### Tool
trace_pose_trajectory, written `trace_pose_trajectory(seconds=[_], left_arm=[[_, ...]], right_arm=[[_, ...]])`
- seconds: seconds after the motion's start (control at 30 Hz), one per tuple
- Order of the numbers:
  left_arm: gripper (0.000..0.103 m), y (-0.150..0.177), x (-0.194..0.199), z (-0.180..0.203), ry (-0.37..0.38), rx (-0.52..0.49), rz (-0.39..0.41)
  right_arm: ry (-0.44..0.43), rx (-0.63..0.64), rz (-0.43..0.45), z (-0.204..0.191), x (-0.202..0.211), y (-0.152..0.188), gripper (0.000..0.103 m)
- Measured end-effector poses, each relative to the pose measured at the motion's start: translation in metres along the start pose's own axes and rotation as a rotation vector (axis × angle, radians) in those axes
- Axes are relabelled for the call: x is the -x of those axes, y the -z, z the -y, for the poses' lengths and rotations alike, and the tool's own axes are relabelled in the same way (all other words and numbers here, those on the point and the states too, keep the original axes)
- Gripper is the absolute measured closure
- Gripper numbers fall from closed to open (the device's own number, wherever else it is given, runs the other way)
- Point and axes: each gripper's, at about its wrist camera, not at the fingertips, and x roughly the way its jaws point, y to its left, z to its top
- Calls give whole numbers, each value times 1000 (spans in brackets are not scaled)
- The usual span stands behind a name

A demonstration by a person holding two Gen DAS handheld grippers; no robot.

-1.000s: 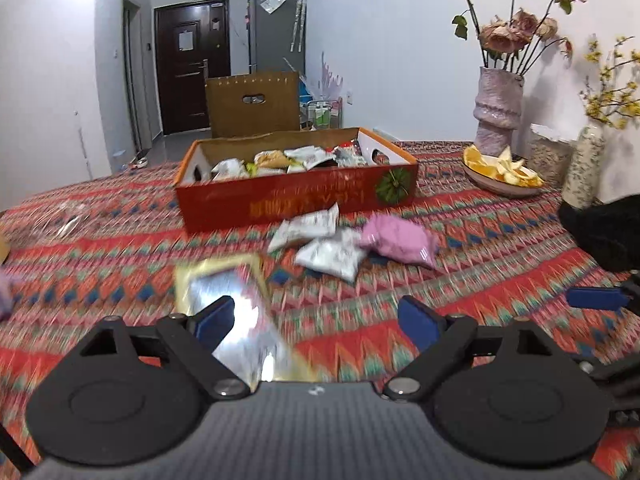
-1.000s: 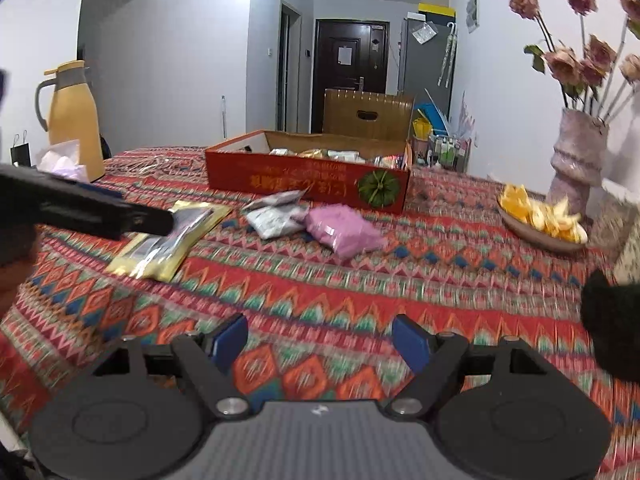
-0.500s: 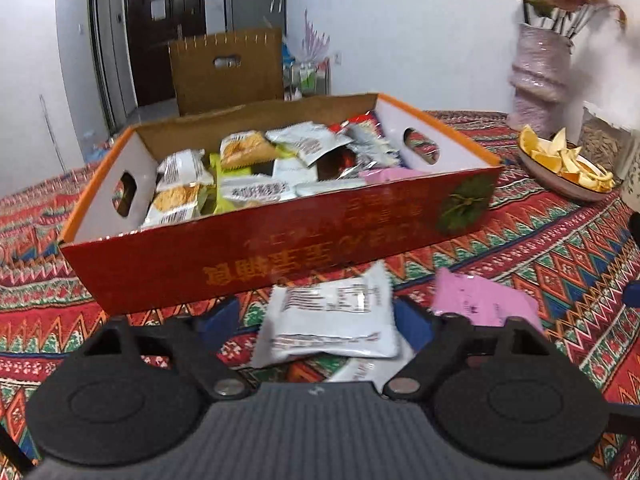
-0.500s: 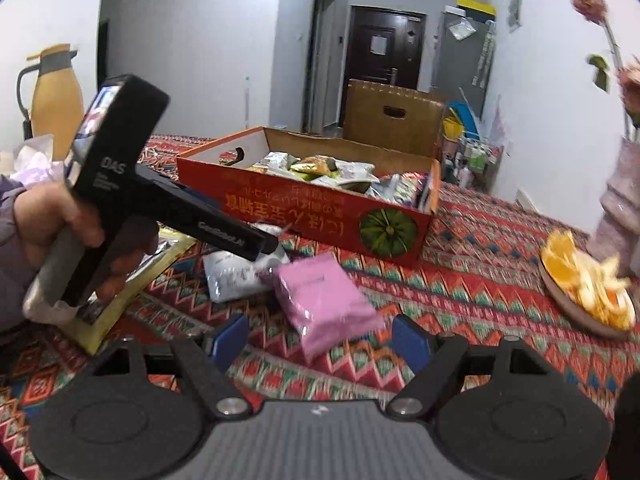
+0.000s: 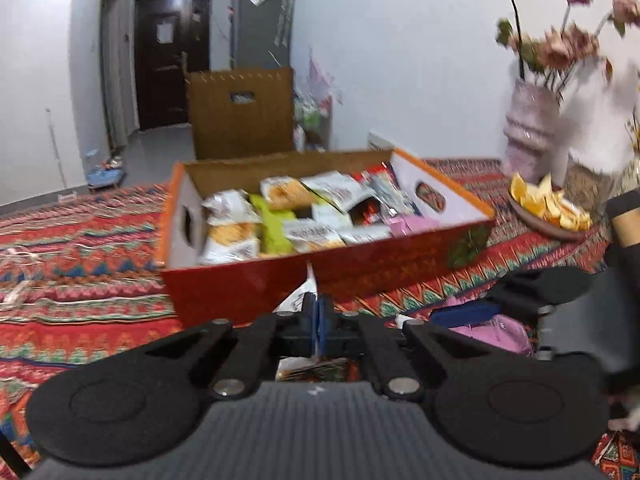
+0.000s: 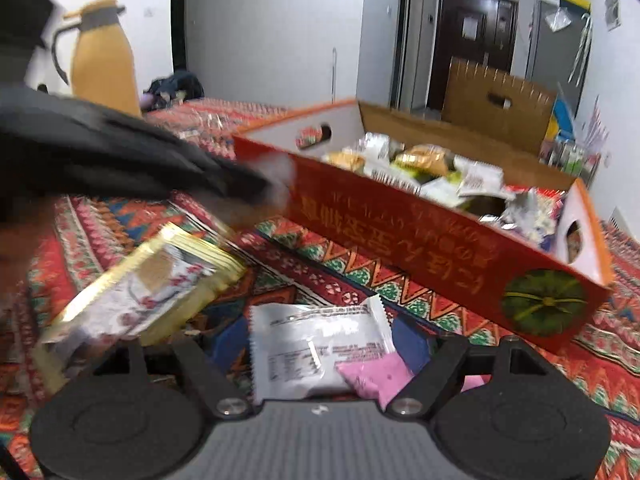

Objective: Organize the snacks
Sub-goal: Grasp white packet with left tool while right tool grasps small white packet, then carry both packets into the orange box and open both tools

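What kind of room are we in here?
Most likely a home dining or living area: a patterned tablecloth, a vase of flowers, a fridge and a front door behind.

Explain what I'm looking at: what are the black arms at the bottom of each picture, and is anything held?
There is no robot. A person holds a tool with two-fingered tongs in each hand, and a camera on each looks along them. The left-wrist view shows the left tongs shut on a thin white snack packet before the red cardboard box of snacks. The right-wrist view shows the right tongs open over a second white packet and a pink packet on the patterned tablecloth. A gold-edged packet lies beside them.
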Motion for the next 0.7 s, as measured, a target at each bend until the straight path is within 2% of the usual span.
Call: trace_pose_trajectory(seconds=[0.07,0.17,0.23,0.3,0.33,0.53,0.7], left_arm=[[101,2,17,-8,-13,24,23],[101,8,39,-13,-30,45,43],[101,12,50,-13,-33,53,53],[101,17,60,-13,-36,59,60],[101,19,66,-12,-36,63,63],[101,28,105,-2,-45,105,101],[101,40,140,11,-38,125,122]], right_arm=[[-7,-6,-19,4,-8,1,17],[-19,-37,-22,9,-5,7,19],[-11,-54,-19,11,0,8,34],[0,-75,-12,10,4,8,81],[-2,-89,-11,10,6,8,92],[84,-122,63,1,14,11,93],[120,-107,145,-24,65,16,93]])
